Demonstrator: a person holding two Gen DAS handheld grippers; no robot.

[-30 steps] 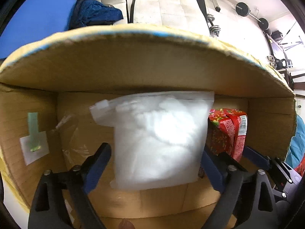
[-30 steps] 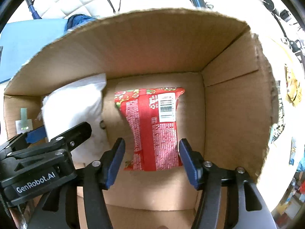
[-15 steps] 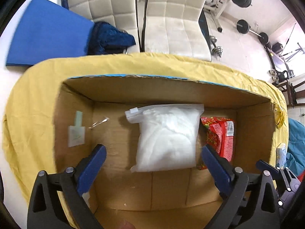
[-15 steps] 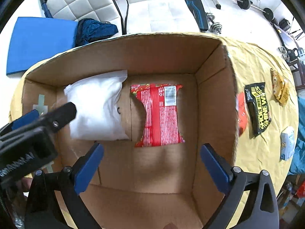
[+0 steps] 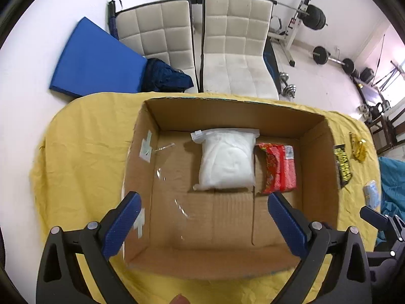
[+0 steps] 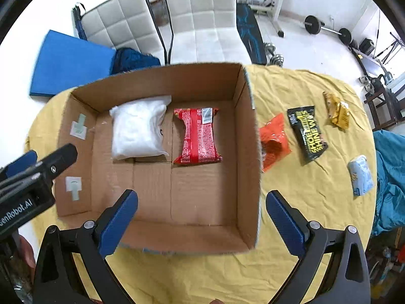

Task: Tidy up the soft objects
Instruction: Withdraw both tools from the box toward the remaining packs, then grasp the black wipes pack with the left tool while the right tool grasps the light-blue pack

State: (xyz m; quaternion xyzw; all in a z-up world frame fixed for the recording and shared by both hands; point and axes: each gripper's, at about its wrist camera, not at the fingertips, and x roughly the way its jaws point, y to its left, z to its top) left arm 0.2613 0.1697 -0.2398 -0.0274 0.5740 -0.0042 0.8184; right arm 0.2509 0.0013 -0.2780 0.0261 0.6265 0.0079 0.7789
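Observation:
An open cardboard box [image 5: 316, 167] [image 6: 249, 157] stands on a yellow cloth. Inside lie a white soft bag [image 5: 226, 160] [image 6: 138, 129] and, to its right, a red snack pack [image 5: 278, 168] [image 6: 198, 136]. My left gripper [image 5: 202, 217] is open and empty, high above the box's near side. My right gripper [image 6: 201, 215] is open and empty, above the box's near right part. On the cloth right of the box lie an orange pack [image 6: 274, 139], a black pack [image 6: 307, 133], a gold pack [image 6: 338, 110] and a light blue pack [image 6: 360, 174].
The yellow cloth [image 6: 303, 202] covers a table. Two white chairs [image 5: 197, 48], a blue mat [image 5: 93, 60] and gym weights [image 5: 326, 55] stand beyond it. A teal cloth [image 6: 389, 177] lies at the right edge. The left gripper's body [image 6: 27, 177] shows at left.
Both grippers have let go and pulled up and back out of the box. The white bag and the red pack stay lying on the box floor. The jaws have opened wider.

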